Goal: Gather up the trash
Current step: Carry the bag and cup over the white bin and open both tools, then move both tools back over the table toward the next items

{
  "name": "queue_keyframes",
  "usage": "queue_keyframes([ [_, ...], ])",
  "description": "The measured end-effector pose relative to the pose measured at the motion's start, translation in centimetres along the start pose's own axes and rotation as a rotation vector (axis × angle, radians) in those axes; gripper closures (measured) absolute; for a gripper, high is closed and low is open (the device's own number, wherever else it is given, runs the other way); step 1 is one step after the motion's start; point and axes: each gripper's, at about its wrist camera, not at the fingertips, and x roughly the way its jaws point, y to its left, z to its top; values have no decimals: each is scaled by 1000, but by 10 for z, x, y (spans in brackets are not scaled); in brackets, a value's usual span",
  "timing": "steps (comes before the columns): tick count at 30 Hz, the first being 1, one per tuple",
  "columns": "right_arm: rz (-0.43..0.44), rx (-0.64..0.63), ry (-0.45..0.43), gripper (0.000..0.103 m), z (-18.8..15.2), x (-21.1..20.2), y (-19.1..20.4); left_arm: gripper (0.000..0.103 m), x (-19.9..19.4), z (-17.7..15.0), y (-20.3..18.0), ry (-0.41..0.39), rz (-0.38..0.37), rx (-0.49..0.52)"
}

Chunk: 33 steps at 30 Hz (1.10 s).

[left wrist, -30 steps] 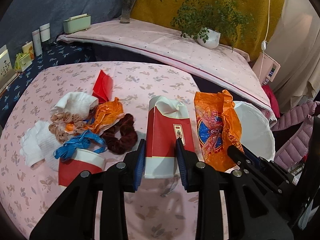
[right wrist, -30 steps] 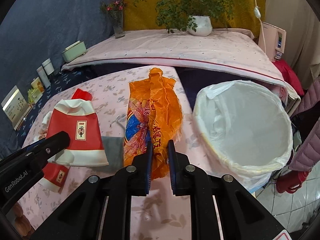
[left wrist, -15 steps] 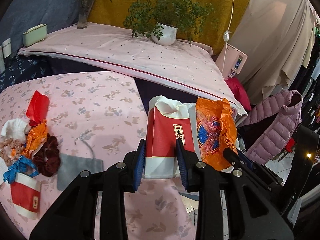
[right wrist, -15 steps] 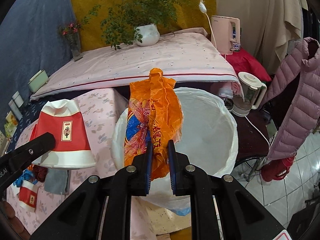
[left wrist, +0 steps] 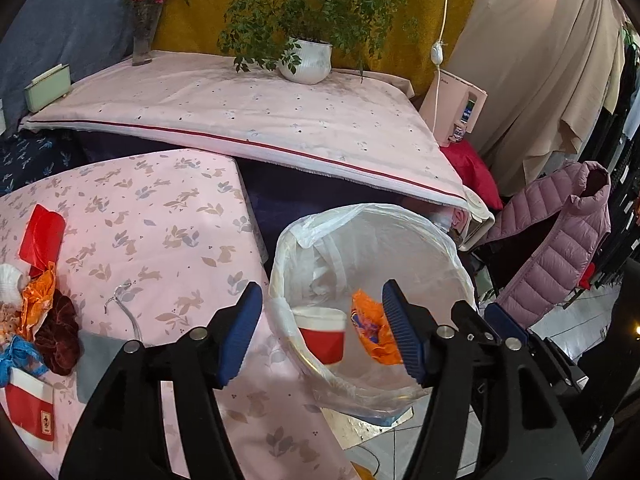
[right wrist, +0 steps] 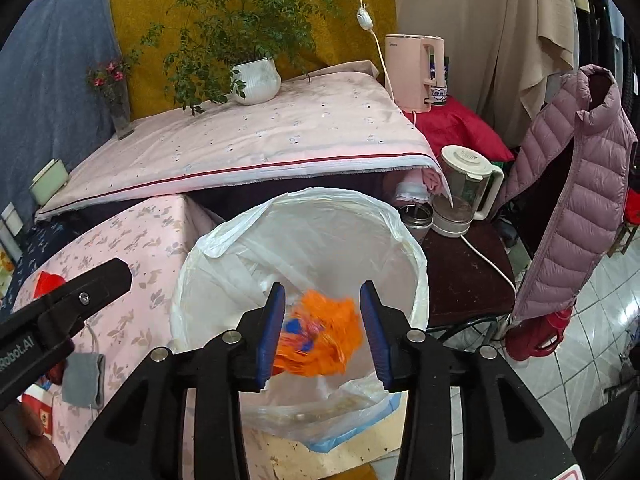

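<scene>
— Left tongs (left wrist: 322, 330)?
— Spread wide above the white-lined trash bin (left wrist: 448, 248), gripping nothing. Red-and-white paper cup (left wrist: 322, 336) loose inside the liner, just beside the orange wrapper (left wrist: 374, 340).
— Right tongs (right wrist: 322, 334)?
— Also parted wide, gripping nothing. Blurred orange wrapper (right wrist: 320, 340) between the blue pads (right wrist: 270, 336) in that view, down inside the bin (right wrist: 400, 220); cannot tell whether touching either pad.
— Left on the counter (left wrist: 160, 208)?
— Pink floral cloth, with a cluster at the left edge: red packet (left wrist: 42, 236), orange scrap (left wrist: 38, 300), dark red scrunchie (left wrist: 60, 336), blue ribbon (left wrist: 18, 356), another red-and-white carton (left wrist: 28, 408), grey pouch (left wrist: 96, 360) just beside.
— Bin position?
— Standing on the floor, right against the counter's corner.
</scene>
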Motion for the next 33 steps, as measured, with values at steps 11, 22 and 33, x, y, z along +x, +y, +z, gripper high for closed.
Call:
queue_keyframes([
  [11, 66, -27, 3, 53, -8, -22, 29, 40, -25, -17, 36, -4, 114, -52],
  [22, 165, -118, 27, 52, -28, -47, 93, 32, -67, -39, 96, -17, 246, -136],
  [33, 242, -195, 75, 49, -54, -58, 155, 18, -101, -74, 175, 13, 370, -235],
])
